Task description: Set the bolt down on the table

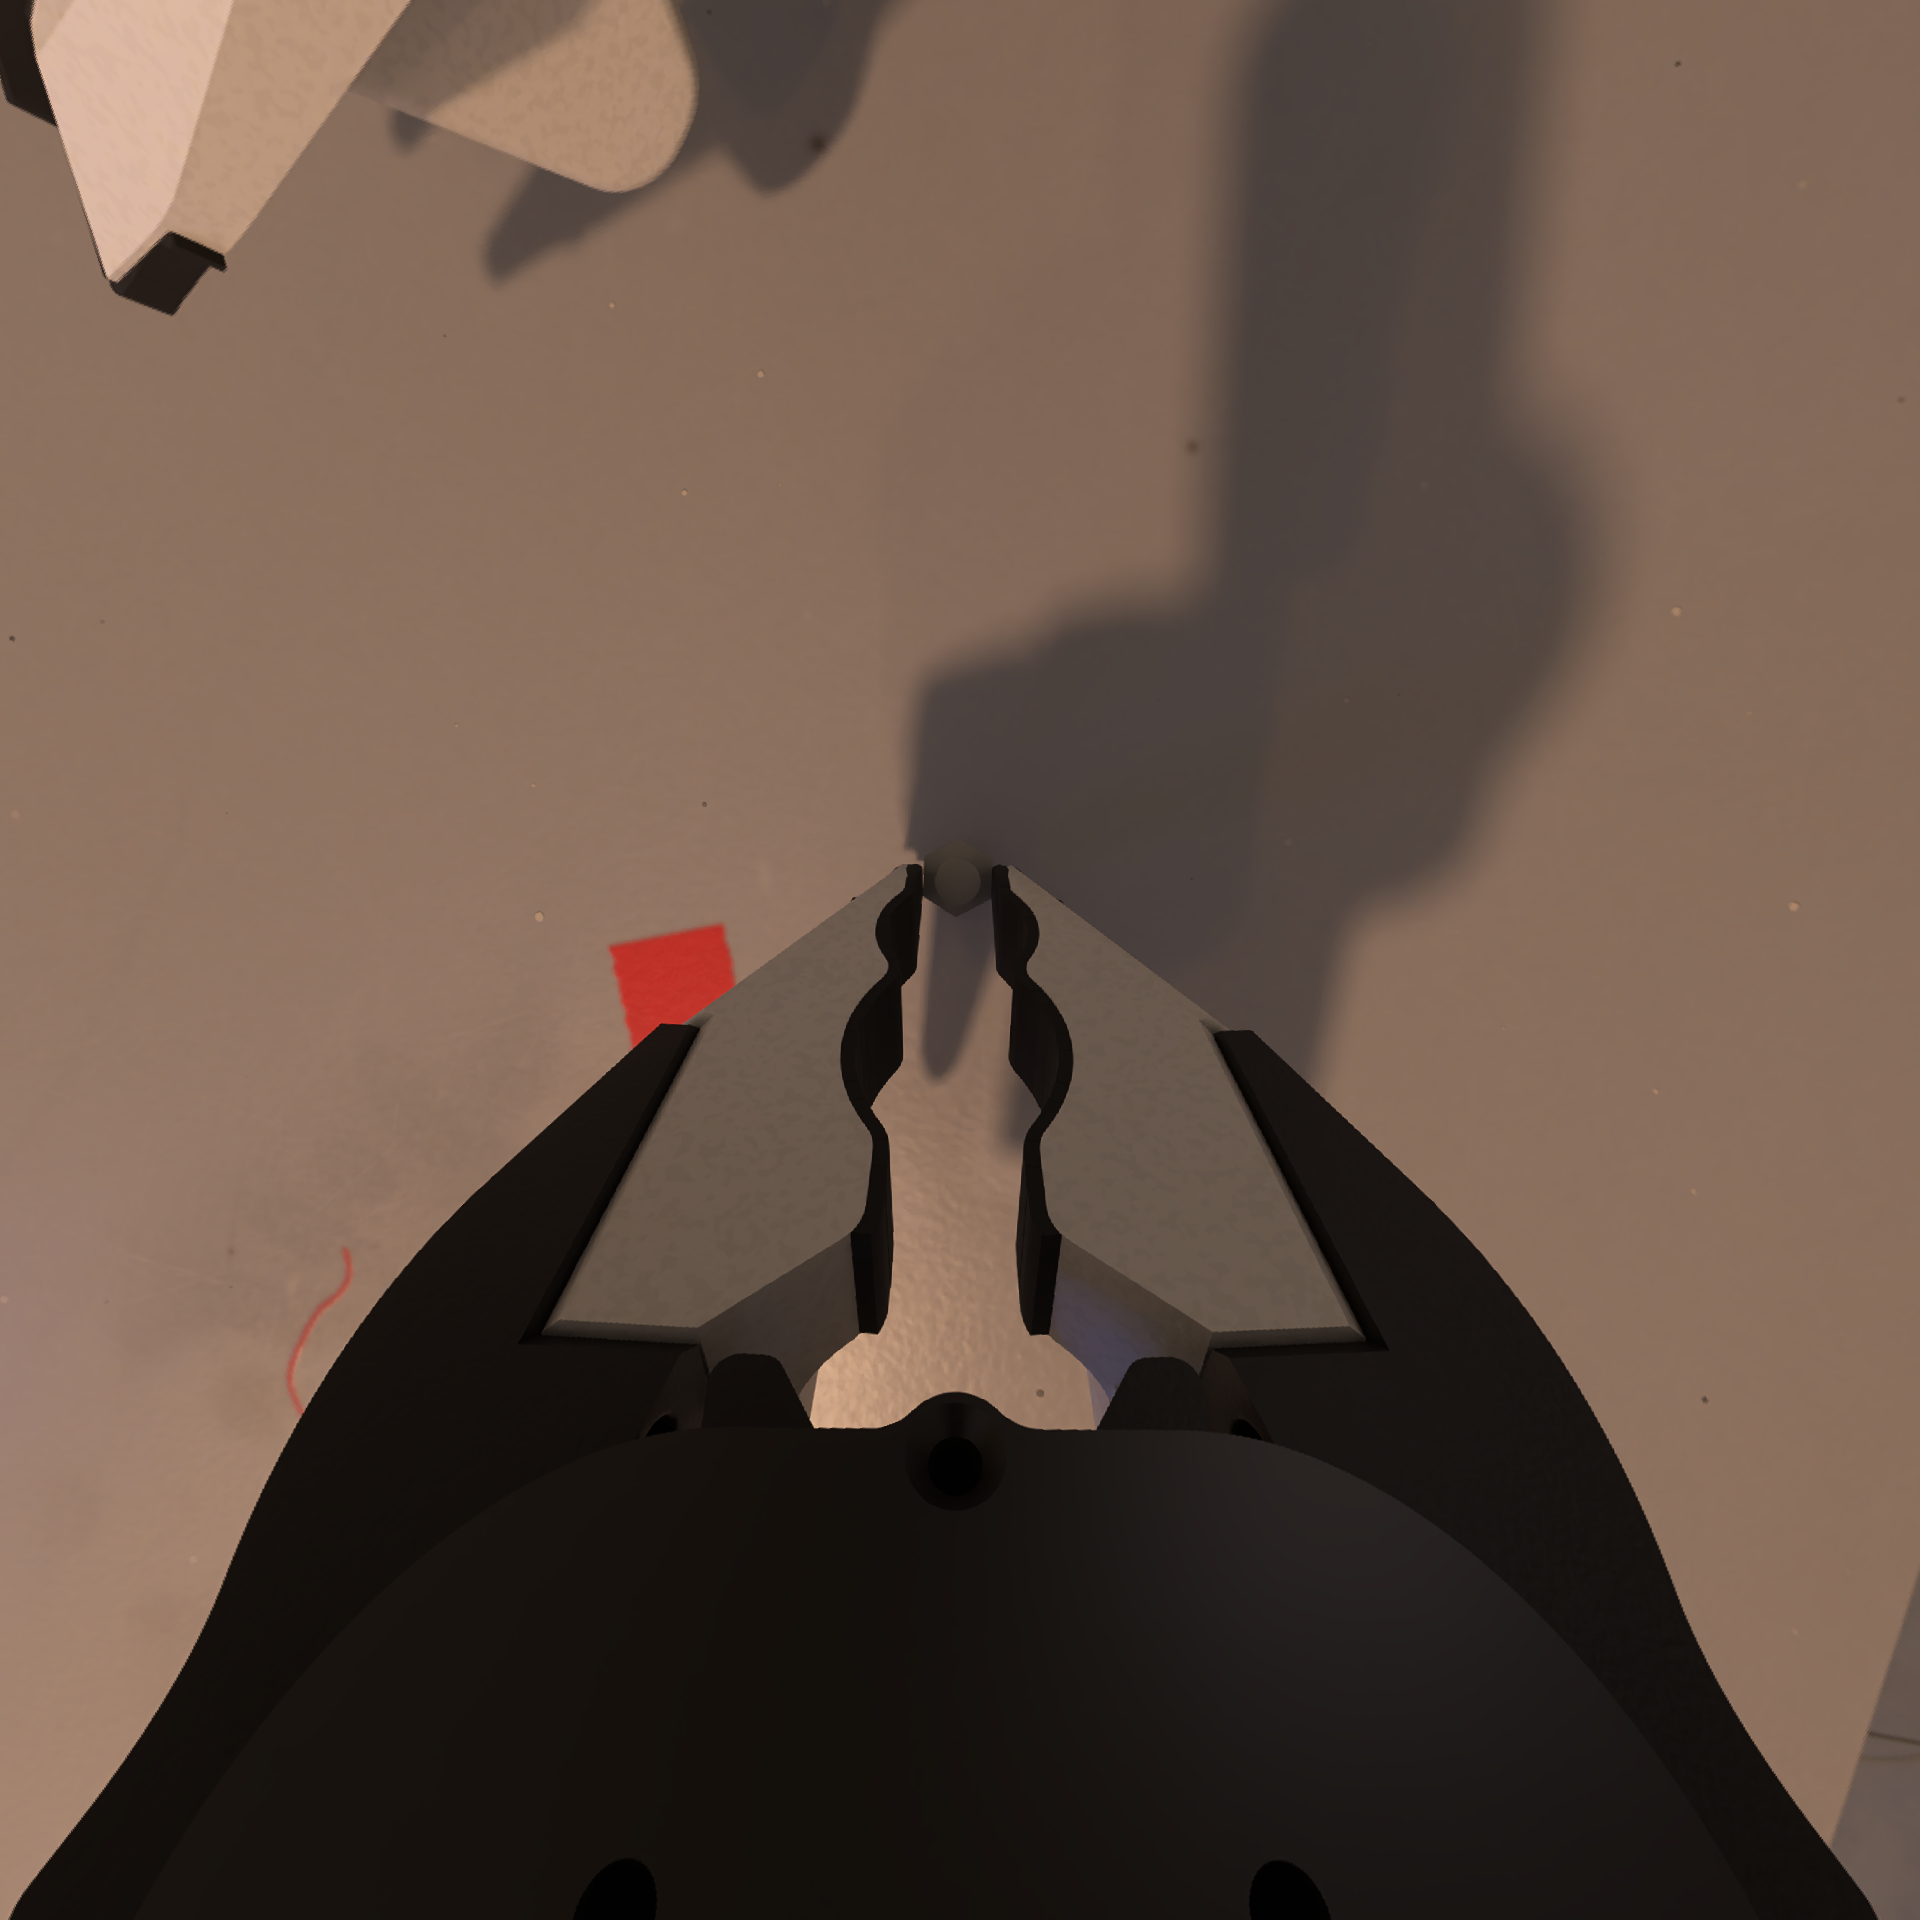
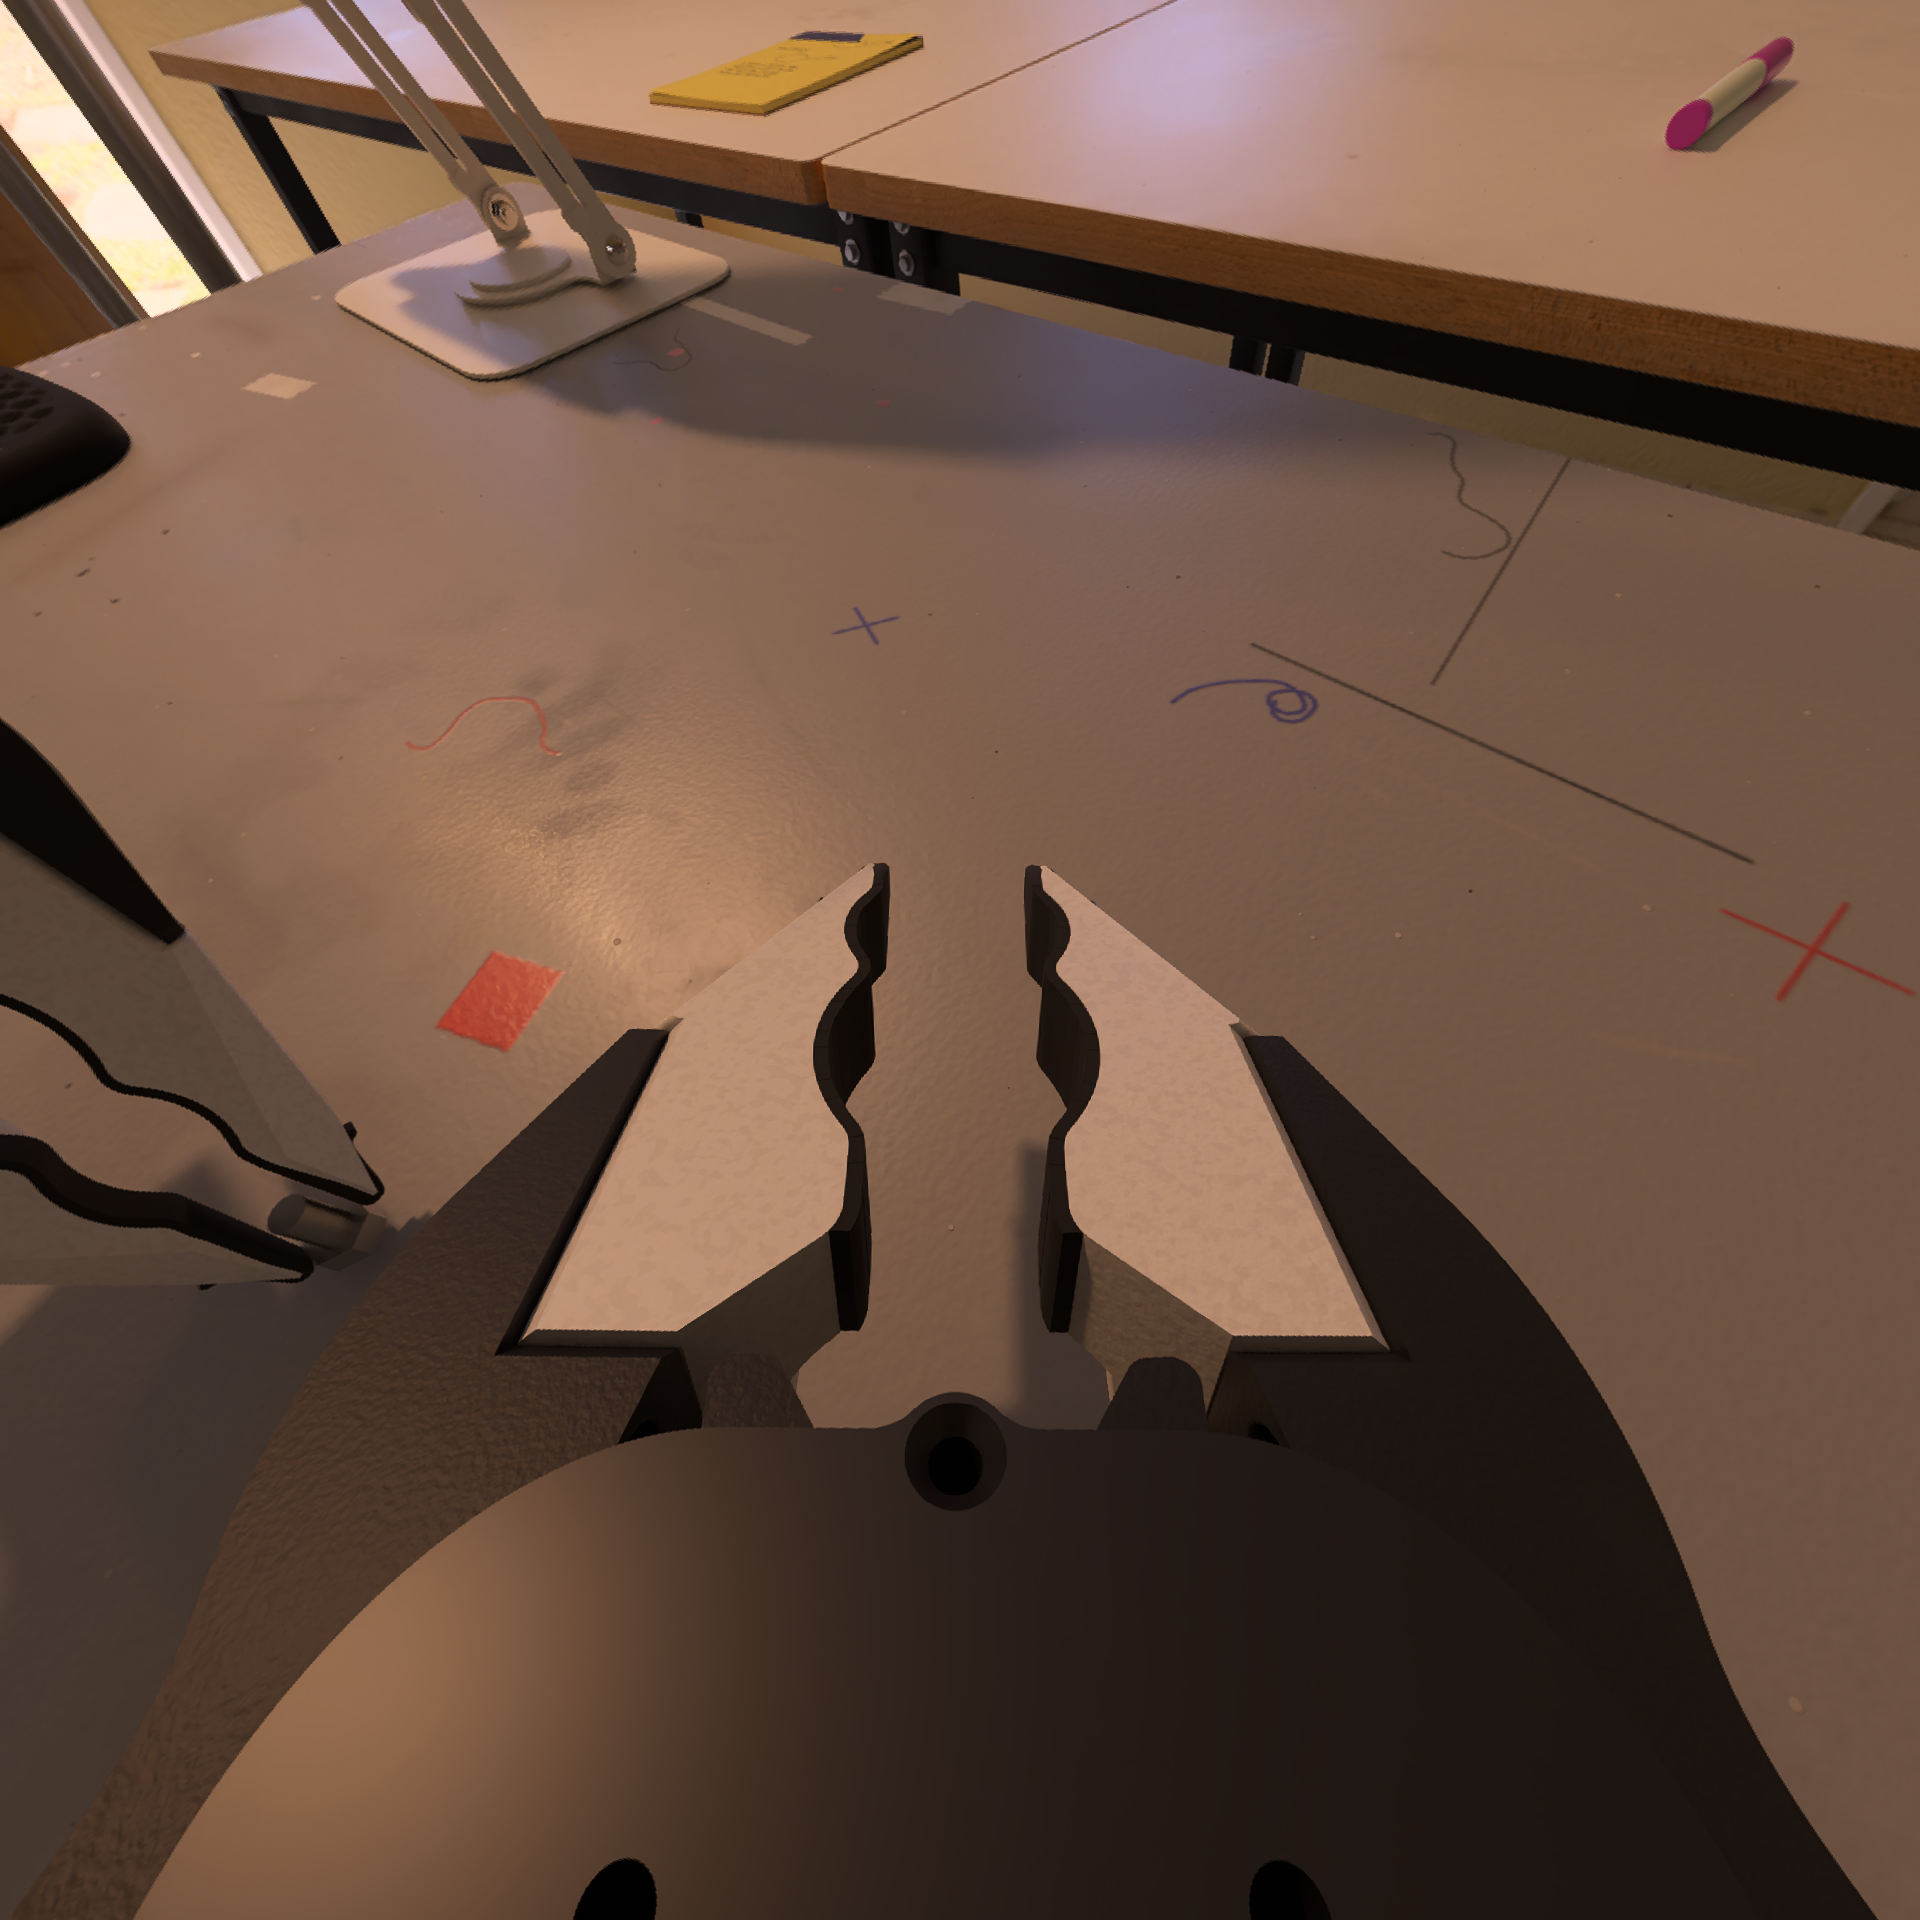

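Observation:
My left gripper (image 1: 956, 883) points down at the grey table (image 1: 416, 623), its fingertips closed on a small grey bolt (image 1: 956, 881). The bolt's shadow meets it, so it is at or just above the surface. In the right wrist view the left gripper (image 2: 301, 1226) shows at the left edge, with the bolt (image 2: 312, 1221) at its tips, low over the table (image 2: 935, 520). My right gripper (image 2: 956, 883) is open and empty, hovering over the table to the right of the left gripper. One of its fingers (image 1: 156, 135) shows at the top left of the left wrist view.
A red tape patch (image 2: 499, 1000) lies on the table beside the grippers; it also shows in the left wrist view (image 1: 670, 982). A lamp base (image 2: 530, 291) stands at the back left. A black object (image 2: 52, 436) sits at the left edge. A yellow notepad (image 2: 784, 68) and a pink marker (image 2: 1730, 94) lie on the tables behind.

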Motion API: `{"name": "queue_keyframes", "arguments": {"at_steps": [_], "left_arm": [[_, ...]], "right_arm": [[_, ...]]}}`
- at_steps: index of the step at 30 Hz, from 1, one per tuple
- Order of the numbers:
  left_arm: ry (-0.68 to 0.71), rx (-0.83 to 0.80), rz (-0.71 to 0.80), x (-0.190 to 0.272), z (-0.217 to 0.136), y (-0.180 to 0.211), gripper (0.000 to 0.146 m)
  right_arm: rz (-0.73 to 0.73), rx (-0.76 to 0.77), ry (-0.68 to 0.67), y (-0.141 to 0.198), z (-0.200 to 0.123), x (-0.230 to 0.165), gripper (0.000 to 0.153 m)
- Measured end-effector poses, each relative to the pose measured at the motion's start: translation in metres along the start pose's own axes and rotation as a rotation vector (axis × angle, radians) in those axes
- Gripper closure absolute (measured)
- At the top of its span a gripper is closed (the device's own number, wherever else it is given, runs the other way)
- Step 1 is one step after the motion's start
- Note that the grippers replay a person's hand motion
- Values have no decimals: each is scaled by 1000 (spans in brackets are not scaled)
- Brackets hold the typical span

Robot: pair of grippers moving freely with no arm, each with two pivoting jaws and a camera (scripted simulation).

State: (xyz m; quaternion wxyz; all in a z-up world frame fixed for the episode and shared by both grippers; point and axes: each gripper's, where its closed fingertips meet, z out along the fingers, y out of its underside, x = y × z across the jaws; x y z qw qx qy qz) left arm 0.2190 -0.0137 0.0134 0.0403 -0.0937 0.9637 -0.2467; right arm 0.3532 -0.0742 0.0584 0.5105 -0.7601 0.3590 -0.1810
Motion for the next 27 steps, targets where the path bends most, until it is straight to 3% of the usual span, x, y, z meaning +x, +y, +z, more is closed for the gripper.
{"name": "queue_keyframes", "arguments": {"at_steps": [11, 14, 18, 21, 27], "left_arm": [[-63, 29, -22, -4, 8, -6, 133], [-106, 123, -73, -9, -1, -14, 125], [-250, 348, -241, -30, -38, -17, 118], [-393, 478, -429, -52, -72, 8, 120], [-508, 437, -600, -69, -96, 76, 121]], "right_arm": [[-10, -10, -5, 2, 1, -2, 127], [-5, -6, -10, 1, 0, -3, 127], [-11, -9, -11, 2, 0, -4, 127], [-21, -13, -9, 3, 1, -6, 127], [-18, -16, -13, 3, 1, -6, 127]]}}
